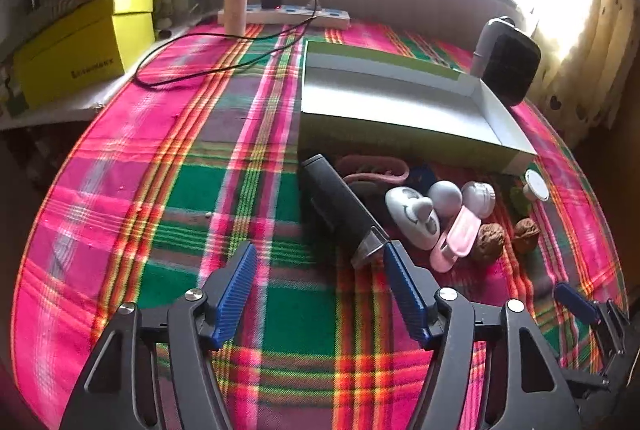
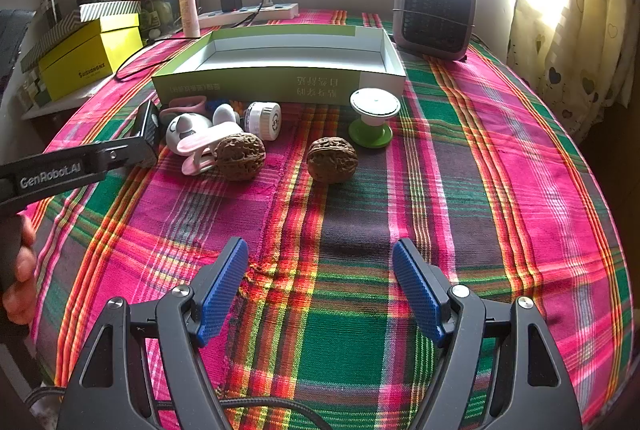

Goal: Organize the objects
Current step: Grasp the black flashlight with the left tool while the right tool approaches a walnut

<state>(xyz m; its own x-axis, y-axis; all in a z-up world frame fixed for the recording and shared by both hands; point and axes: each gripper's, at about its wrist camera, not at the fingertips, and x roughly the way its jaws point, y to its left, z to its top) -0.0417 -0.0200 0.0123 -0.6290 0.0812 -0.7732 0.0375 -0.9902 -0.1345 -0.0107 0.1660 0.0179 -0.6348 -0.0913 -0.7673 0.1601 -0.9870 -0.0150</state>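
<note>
My left gripper (image 1: 320, 250) is open over the plaid cloth, and the tip of a black trimmer-like device (image 1: 340, 206) lies just ahead of its right finger, not between the pads. Beside the device lie a white round toy (image 1: 412, 216), a pink clip (image 1: 458, 236) and two walnuts (image 2: 240, 152) (image 2: 332, 160). A white jar (image 2: 264, 120) and a green-and-white spool (image 2: 374, 114) sit in front of the empty green-and-white box (image 2: 260, 86). My right gripper (image 2: 320, 244) is open nearer the table's front, with only cloth between its fingers.
A grey fan heater (image 2: 434, 14) stands at the back right of the box. A power strip (image 2: 248, 12) with a charger, a cream tube (image 2: 189, 4) and a trailing black cable (image 1: 200, 70) are at the back. A yellow box (image 2: 88, 58) sits left, a curtain (image 2: 580, 30) right.
</note>
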